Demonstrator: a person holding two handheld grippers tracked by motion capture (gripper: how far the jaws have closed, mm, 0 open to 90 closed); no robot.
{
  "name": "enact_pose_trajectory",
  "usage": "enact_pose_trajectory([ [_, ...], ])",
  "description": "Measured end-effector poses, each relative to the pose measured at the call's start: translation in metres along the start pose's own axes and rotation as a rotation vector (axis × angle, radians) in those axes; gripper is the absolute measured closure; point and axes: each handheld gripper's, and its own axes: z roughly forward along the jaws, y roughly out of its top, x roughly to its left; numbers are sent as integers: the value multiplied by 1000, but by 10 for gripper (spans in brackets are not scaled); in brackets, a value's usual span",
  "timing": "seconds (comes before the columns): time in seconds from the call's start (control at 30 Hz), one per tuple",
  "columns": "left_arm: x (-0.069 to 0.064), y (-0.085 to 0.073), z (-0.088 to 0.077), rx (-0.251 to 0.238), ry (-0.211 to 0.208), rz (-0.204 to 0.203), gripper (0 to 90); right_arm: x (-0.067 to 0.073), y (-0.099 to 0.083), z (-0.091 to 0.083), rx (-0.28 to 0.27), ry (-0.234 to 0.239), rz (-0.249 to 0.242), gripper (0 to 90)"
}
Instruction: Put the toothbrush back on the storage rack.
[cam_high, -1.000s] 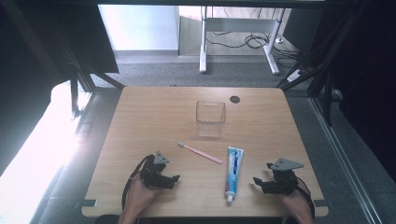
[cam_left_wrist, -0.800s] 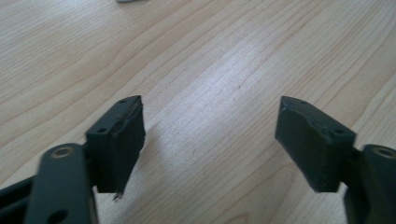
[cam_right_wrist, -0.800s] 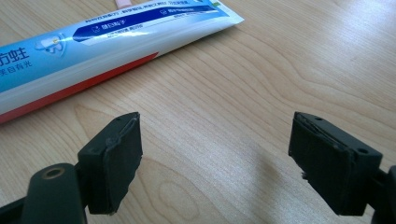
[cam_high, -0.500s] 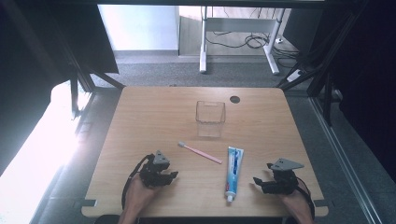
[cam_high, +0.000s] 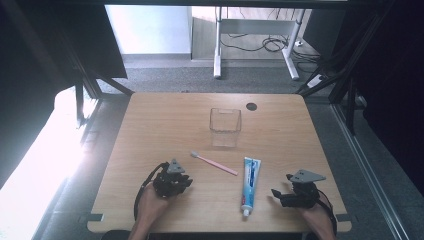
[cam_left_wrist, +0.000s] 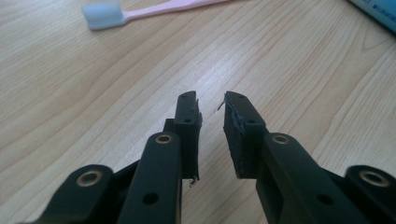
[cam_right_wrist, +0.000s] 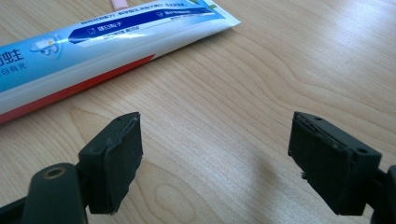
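Left gripper low over the table, jaws just drawn in to a narrow gap, nothing between them, bare wood below. Sits near the front edge in the high view, held by a hand coming in from the bottom. Ahead and a little to its right: pink toothbrush, flat on the wood, pale bristle head toward the far side, handle slanting toward the right; near the jaws but apart from them.

Right gripper likewise low at the front right, jaws spread wide, nothing held, wood grain showing between the pads. Just to its left: toothpaste tube, blue and white with a red stripe, lying lengthwise, cap toward the front edge, crimped end toward the far side; apart from the jaws.

Farther back, near mid-table: clear square container, upright, well apart from both grippers. Beyond it to the right, a dark round hole in the tabletop.
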Motion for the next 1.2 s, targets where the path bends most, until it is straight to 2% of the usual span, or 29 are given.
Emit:
enact_pose_trajectory([
  [0.23,0,7,3,9,-12,13,831,-1,0,0,-3,-7,1,184],
  [0.3,0,12,4,8,-22,-4,838,-1,0,0,-2,-10,-1,183],
  [0.43,0,20,6,7,-30,4,860,-1,0,0,-3,-11,-3,184],
  [0.77,-3,42,18,-3,-47,26,885,0,0,-1,-7,-16,-7,184],
  [0.9,-3,50,24,4,-59,6,895,0,0,-1,-10,-11,-5,184],
  [1.2,-3,65,37,3,-70,11,897,0,0,0,-11,0,-1,184],
])
